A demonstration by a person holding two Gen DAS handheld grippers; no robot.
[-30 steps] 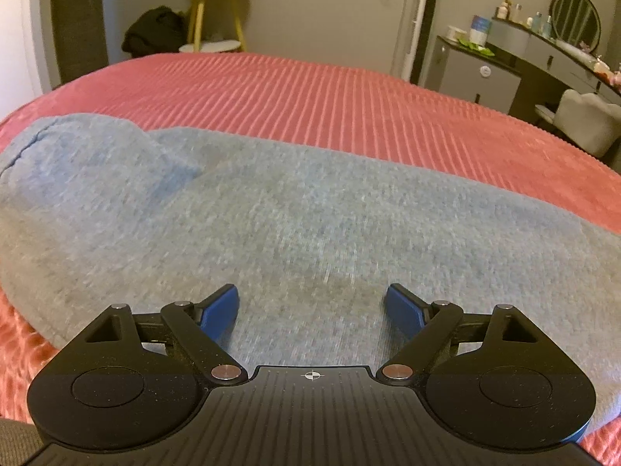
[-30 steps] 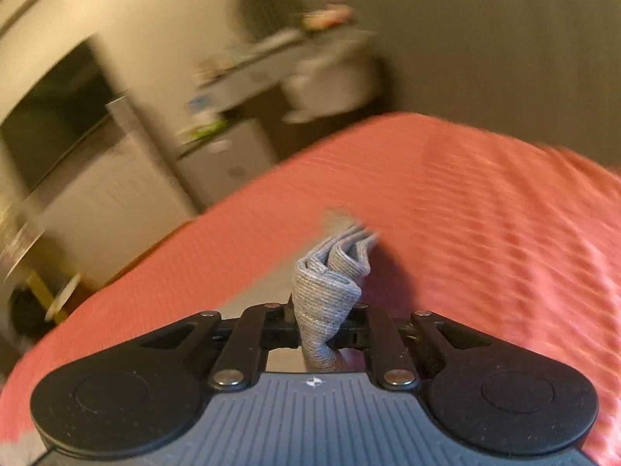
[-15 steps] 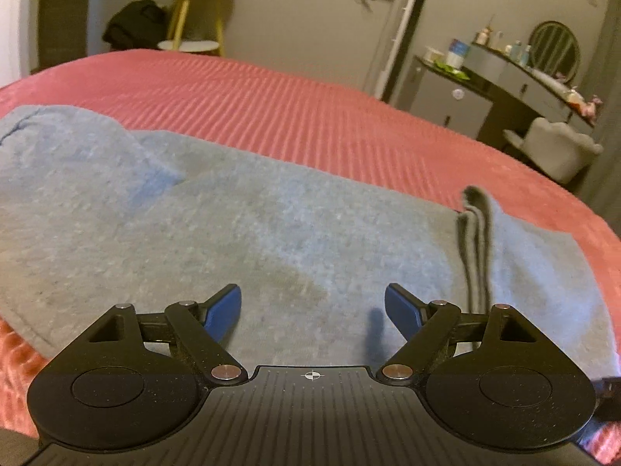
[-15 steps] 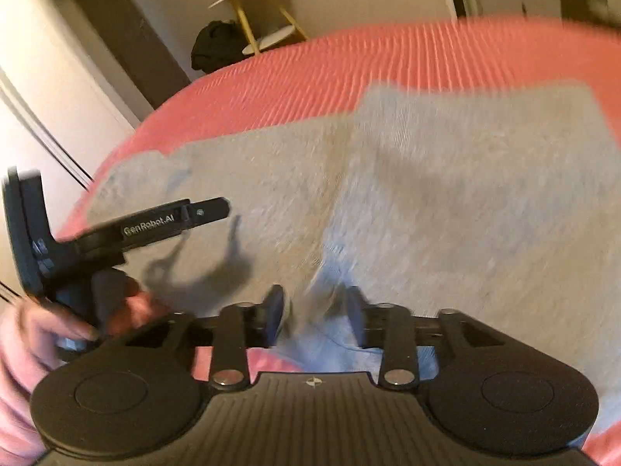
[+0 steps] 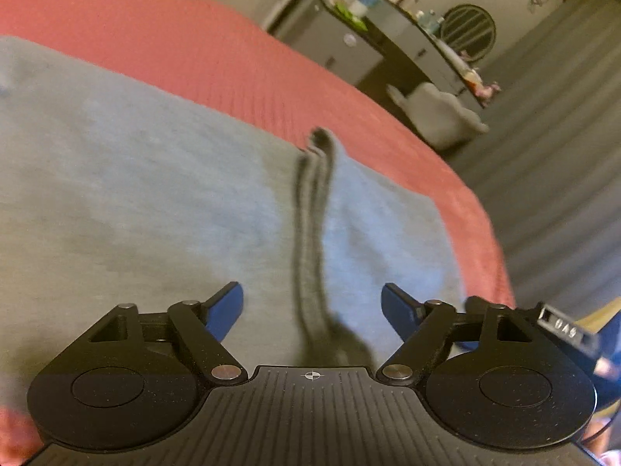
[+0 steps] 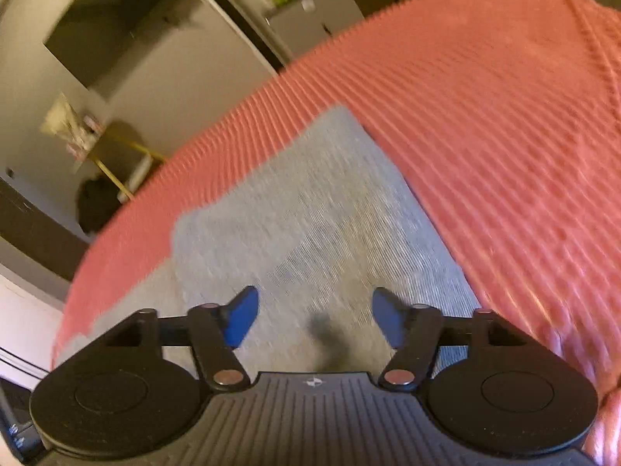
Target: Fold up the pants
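Observation:
The grey pants [image 5: 128, 194] lie flat on the red ribbed bedspread [image 5: 217, 58]. A folded-over end with a dark ribbed edge [image 5: 310, 233] lies across them, running away from the camera. My left gripper [image 5: 312, 310] is open and empty just above the cloth, its blue pads either side of that edge. In the right wrist view the pants [image 6: 318, 217] lie on the bedspread [image 6: 504, 136] too. My right gripper [image 6: 314, 316] is open and empty above them. Part of the right gripper shows at the left view's right edge [image 5: 562, 326].
The bed's right edge [image 5: 489, 240] drops to a grey floor. A dark dresser with a round mirror [image 5: 469, 33] and a pale chair [image 5: 438, 116] stand beyond it. A yellow side table [image 6: 112, 155] and a dark bag [image 6: 97, 202] stand by the far wall.
My right gripper carried the pant end over onto the pants, opened and let it go. The left gripper stayed open and swung right toward the folded edge.

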